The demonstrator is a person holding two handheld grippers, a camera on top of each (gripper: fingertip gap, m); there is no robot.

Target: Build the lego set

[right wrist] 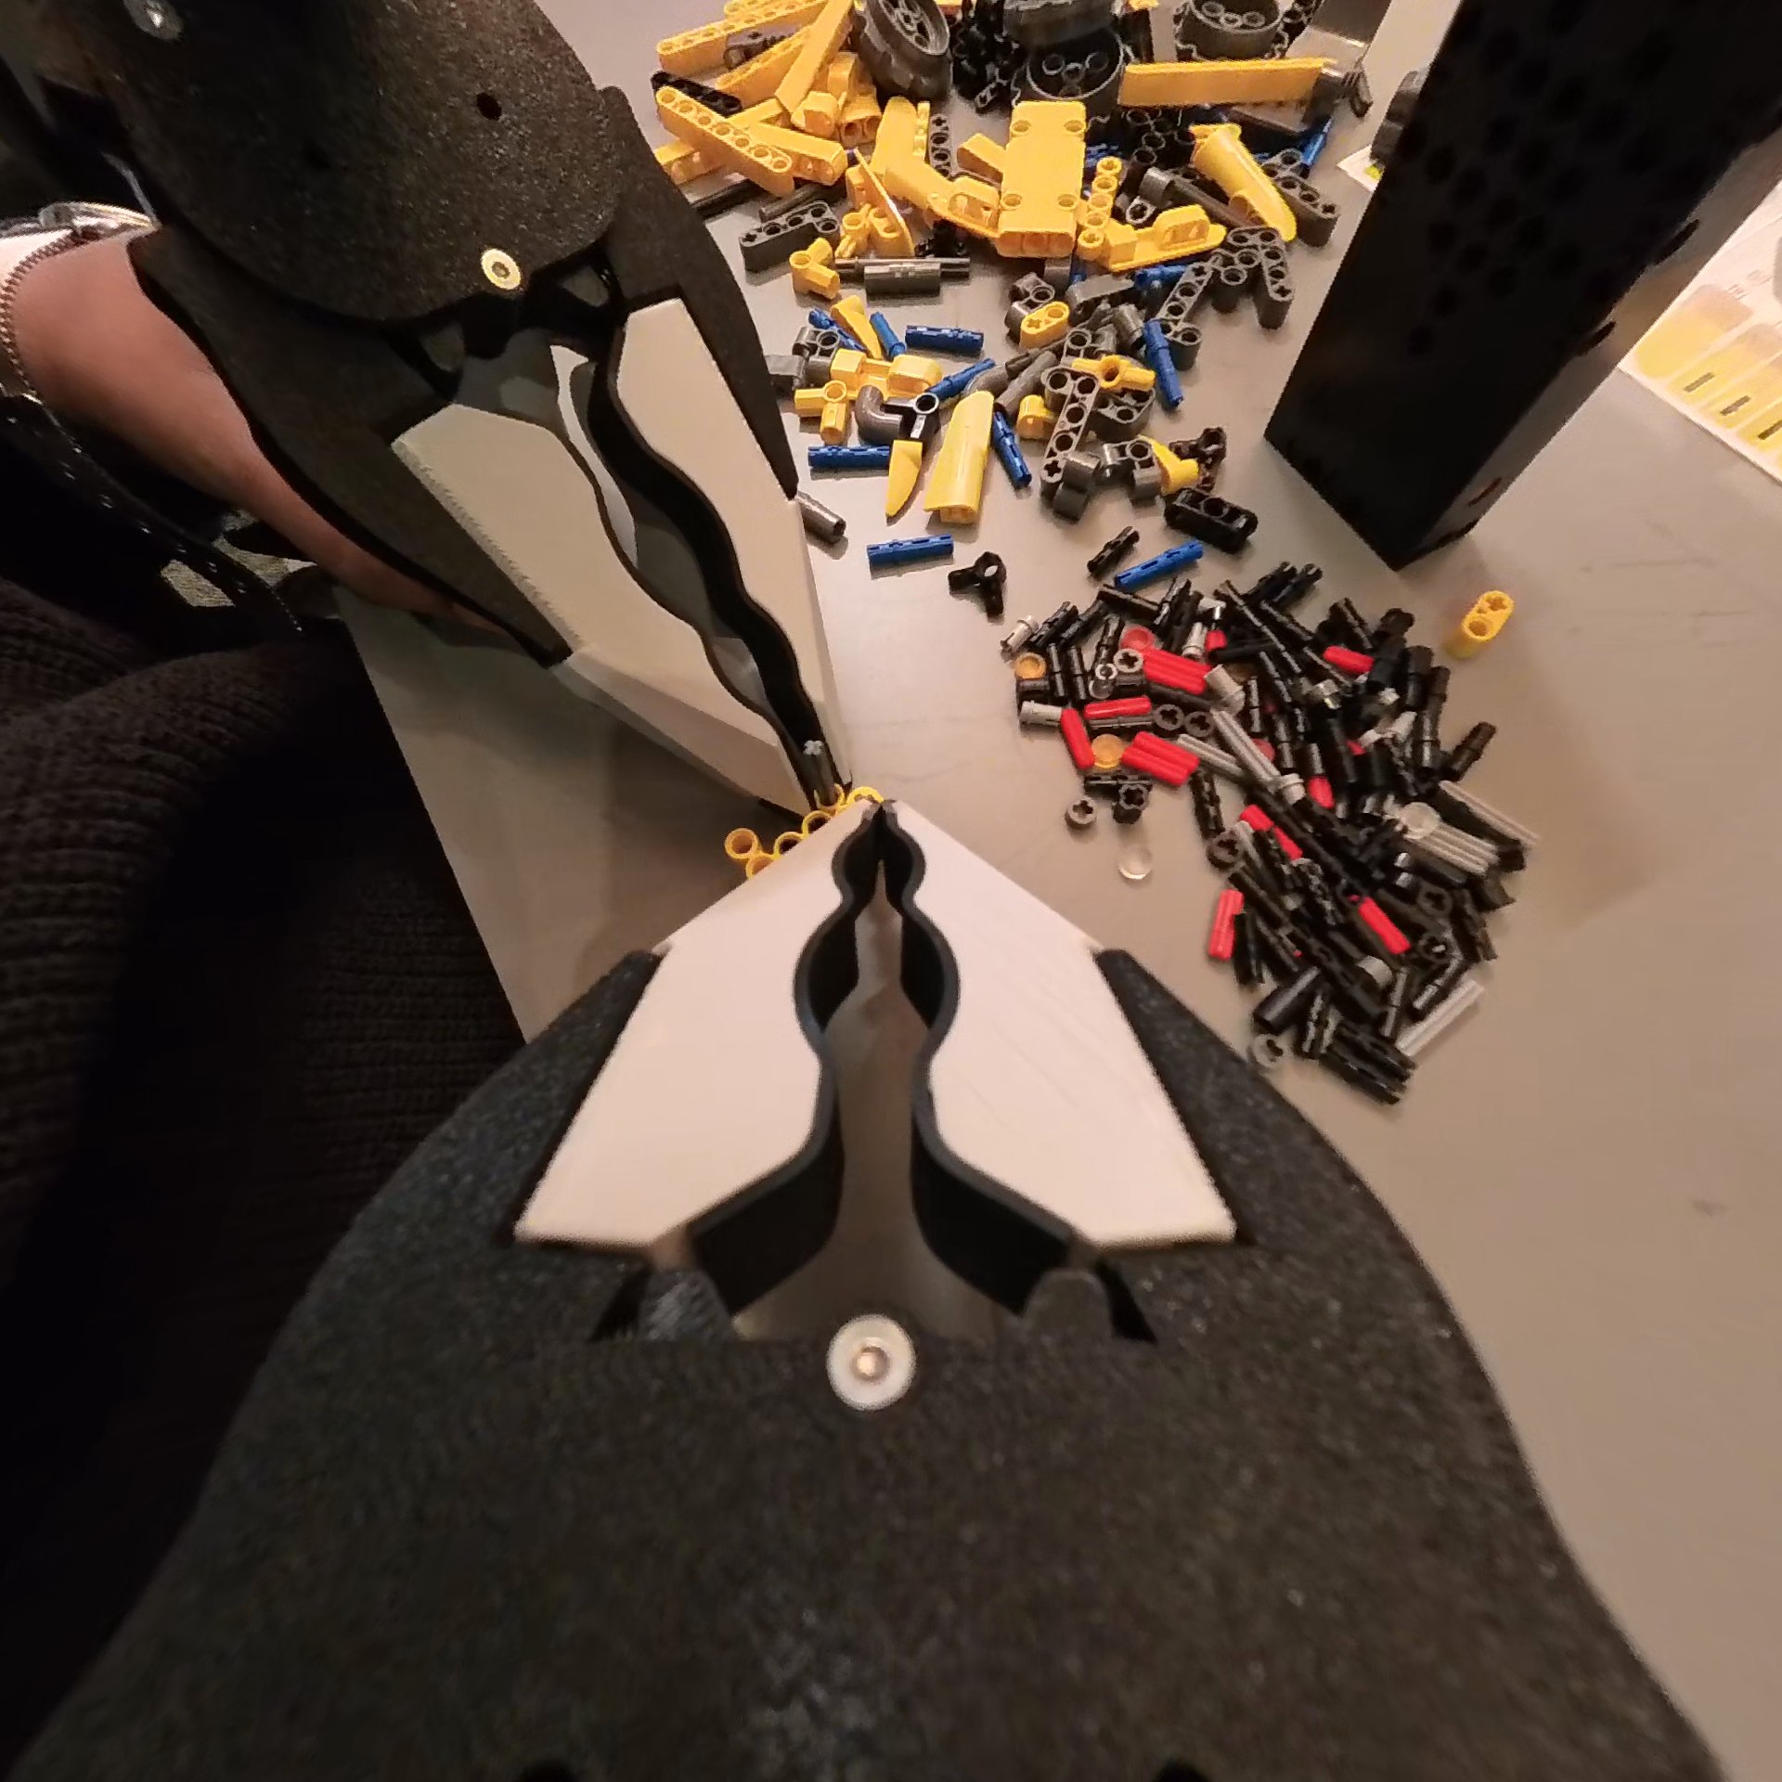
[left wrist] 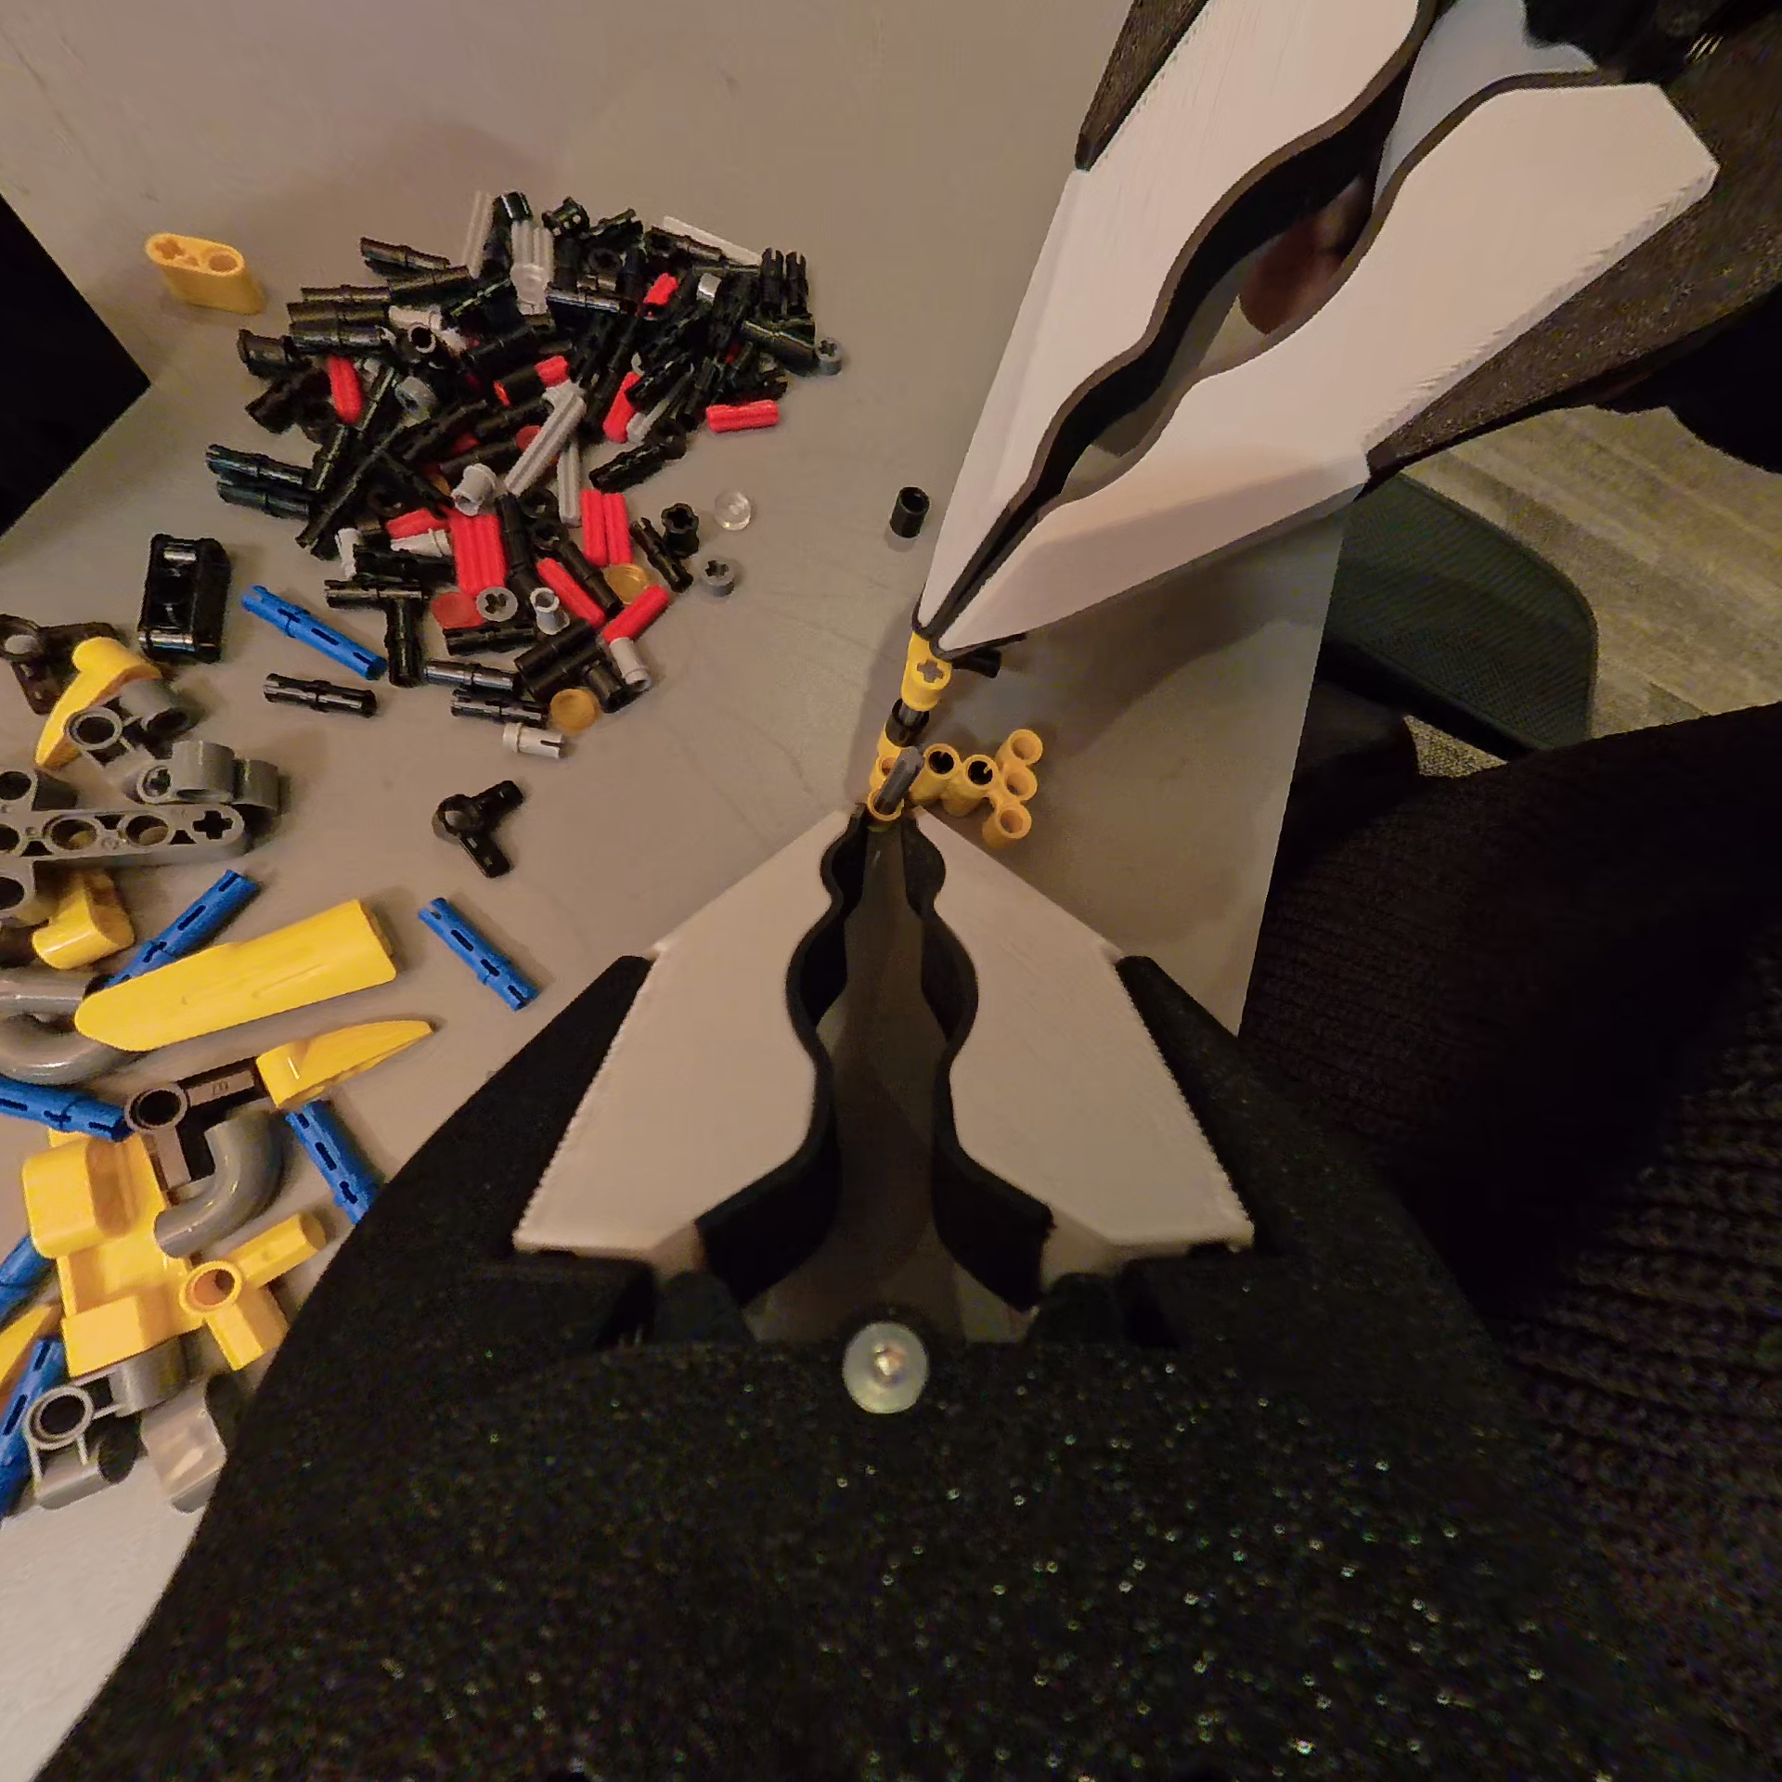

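On the grey worktop [left wrist: 675,116], two heaps of plastic building parts. At far left in the left wrist view, a mixed heap [left wrist: 145,1109] of yellow panels, grey beams and blue pins; too many to count, partly cut off by the frame edge. Blue pins lying loose just right of it: at least three plain to see, one of them [left wrist: 477,953] on its own. Next, a pile of small pins and axles [left wrist: 521,453], black, red and grey, too tangled to count. Beside that pile, one yellow short beam [left wrist: 204,272], one black block [left wrist: 183,598], one black angled connector [left wrist: 479,822], one black bush [left wrist: 908,509], one clear round stud [left wrist: 733,508].

Further right, left gripper [left wrist: 882,815], jaws clamped on a dark grey axle [left wrist: 897,776] stuck into a yellow connector piece [left wrist: 974,781] with several round holes. Right gripper [left wrist: 933,644], jaws together on a small yellow and black stack [left wrist: 916,699] meeting that same piece. No containers seen.

In the right wrist view, one tall black block [right wrist: 1504,289] standing on the worktop at right, printed sheets [right wrist: 1716,366] beyond it.
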